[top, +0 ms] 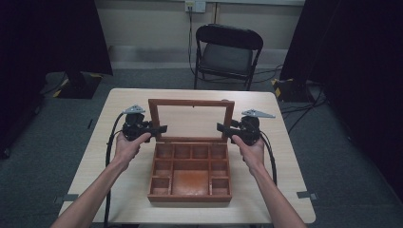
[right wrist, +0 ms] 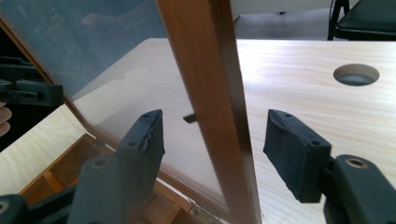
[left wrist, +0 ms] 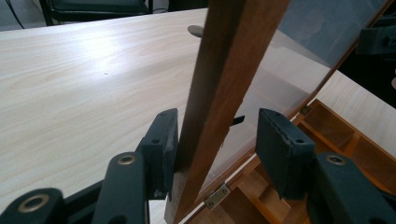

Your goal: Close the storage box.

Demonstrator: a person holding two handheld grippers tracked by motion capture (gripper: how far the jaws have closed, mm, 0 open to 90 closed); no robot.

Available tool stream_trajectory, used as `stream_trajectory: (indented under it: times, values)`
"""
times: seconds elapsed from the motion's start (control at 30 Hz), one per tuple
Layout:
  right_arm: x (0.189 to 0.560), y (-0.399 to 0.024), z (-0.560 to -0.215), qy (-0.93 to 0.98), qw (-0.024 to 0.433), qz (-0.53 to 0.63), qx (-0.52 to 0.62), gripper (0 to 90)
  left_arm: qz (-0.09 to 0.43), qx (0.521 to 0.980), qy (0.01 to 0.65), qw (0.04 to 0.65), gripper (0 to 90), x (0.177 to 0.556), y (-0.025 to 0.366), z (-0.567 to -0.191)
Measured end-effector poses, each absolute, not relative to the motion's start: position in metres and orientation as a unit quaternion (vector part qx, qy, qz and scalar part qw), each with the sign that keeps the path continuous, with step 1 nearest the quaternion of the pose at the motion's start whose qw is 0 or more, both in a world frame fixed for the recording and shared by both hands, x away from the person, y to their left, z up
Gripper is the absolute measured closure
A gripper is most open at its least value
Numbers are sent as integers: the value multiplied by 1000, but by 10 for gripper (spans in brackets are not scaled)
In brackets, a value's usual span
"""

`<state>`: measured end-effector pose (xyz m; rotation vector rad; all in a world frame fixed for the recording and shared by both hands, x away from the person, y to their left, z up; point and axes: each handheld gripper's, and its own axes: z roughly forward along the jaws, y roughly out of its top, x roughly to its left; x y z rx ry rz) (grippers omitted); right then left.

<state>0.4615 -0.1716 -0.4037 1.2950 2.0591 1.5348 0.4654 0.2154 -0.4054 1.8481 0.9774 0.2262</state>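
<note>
Both forearms rise from the bottom of the high view, angling inward toward the middle of the frame. The left hand (top: 127, 142) grips the left tongs (top: 161, 128) left of centre, tips pointing right. The right hand (top: 252, 145) holds the right tongs (top: 221, 127) right of centre, tips pointing left. In their own views, the left tongs' left jaw presses a wooden edge, the other stands apart; the right tongs' jaws stand apart either side.

A black folding chair (top: 228, 52) is standing on the grey carpet (top: 52, 137) beyond the far edge of the light wooden table (top: 275, 175). A round cable hole (right wrist: 356, 74) is showing in the tabletop. Black curtains (top: 351, 57) are hanging on both sides, and a wall socket (top: 195, 5) is sitting behind the chair.
</note>
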Motion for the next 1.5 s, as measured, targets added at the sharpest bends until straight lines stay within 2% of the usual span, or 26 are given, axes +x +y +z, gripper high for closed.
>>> stream_trajectory:
  times: [0.13,0.27,0.43,0.5,0.73,1.0,1.3,1.5]
  values:
    - [459,-170,-399,707,142,536,438,350,93,766,400,495,497,462,217,-404]
    - [451,-166,-392,711,171,529,430,363,95,762,402,499,494,459,218,-403]
    - [443,-163,-388,721,191,519,418,432,94,762,397,503,497,456,221,-399]
    - [440,-162,-388,724,190,518,414,457,95,763,398,500,494,454,220,-398]
    - [436,-166,-390,717,165,527,426,457,89,761,395,507,478,449,220,-395]
    - [428,-168,-391,716,159,520,437,461,90,763,395,504,465,444,219,-392]
    - [422,-168,-392,717,154,515,444,431,89,765,394,501,448,438,220,-391]
    - [418,-169,-392,716,143,514,450,395,88,764,394,503,396,433,220,-389]
